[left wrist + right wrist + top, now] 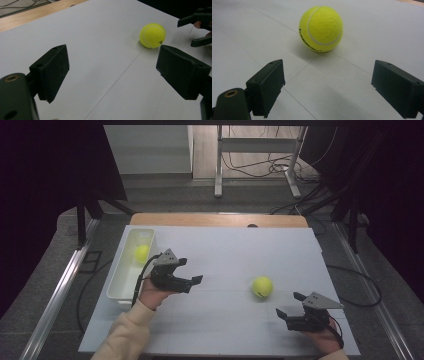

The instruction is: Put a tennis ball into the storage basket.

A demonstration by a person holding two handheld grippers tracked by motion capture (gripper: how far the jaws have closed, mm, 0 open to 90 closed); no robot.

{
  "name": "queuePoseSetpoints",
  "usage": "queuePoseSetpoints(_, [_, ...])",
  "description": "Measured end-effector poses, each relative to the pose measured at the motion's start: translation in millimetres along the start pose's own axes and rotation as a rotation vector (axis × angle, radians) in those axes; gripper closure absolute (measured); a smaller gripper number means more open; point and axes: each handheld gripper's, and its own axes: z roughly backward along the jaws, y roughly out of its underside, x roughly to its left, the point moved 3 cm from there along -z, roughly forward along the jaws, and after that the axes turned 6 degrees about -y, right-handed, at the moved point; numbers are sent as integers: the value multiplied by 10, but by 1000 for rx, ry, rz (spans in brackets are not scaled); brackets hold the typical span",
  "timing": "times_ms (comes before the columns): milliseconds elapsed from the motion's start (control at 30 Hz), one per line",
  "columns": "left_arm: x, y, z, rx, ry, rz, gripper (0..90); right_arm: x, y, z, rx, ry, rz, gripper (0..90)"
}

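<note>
A yellow tennis ball lies on the white table sheet, right of the middle. My left gripper hovers open and empty beside the white bin, its jaws pointing right toward that ball, which is well beyond them. My right gripper sits near the front right of the sheet. It is open and empty, with the ball a short way ahead of its fingertips. It also appears at the top right of the left gripper view as the right gripper. A second yellow ball rests inside the bin.
The white rectangular bin stands along the left edge of the sheet. A wooden table edge runs behind the sheet. Metal rails flank the table, and cables and a frame leg lie on the floor beyond.
</note>
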Motion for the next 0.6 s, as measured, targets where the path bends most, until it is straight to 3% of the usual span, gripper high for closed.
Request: queuePoseSetpoints(600, [-219, -32, -343, 52, 49, -38, 121, 2, -1, -4, -4, -12, 11, 118])
